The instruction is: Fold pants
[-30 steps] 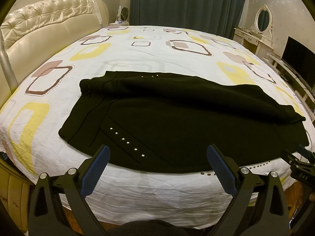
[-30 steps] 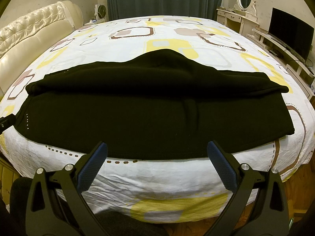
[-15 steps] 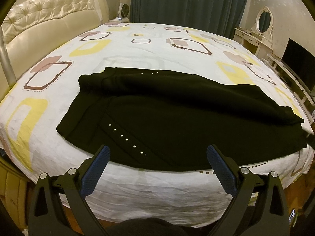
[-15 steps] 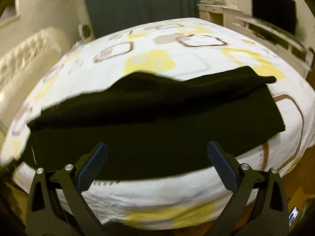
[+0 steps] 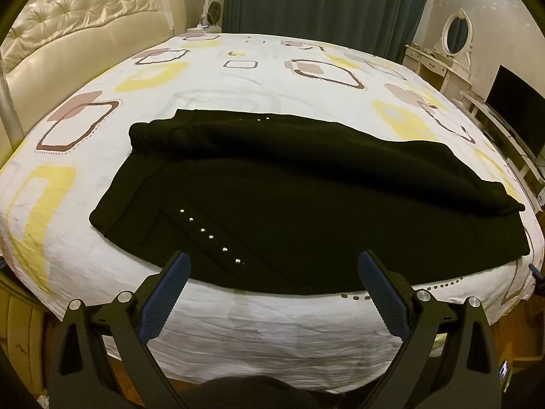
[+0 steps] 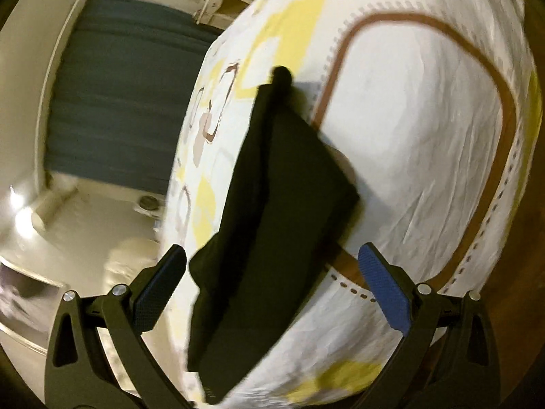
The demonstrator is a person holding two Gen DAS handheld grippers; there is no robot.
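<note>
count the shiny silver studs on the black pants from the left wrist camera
9 visible: six in a diagonal row on the near left part of the black fabric pants, three near the far edge. Folds may hide more.

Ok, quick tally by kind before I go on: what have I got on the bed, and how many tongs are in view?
Black pants: 1, lying flat on the bed sheet
Tongs: 2, the left tongs and the right tongs, both open and holding nothing
Total: 3
</note>
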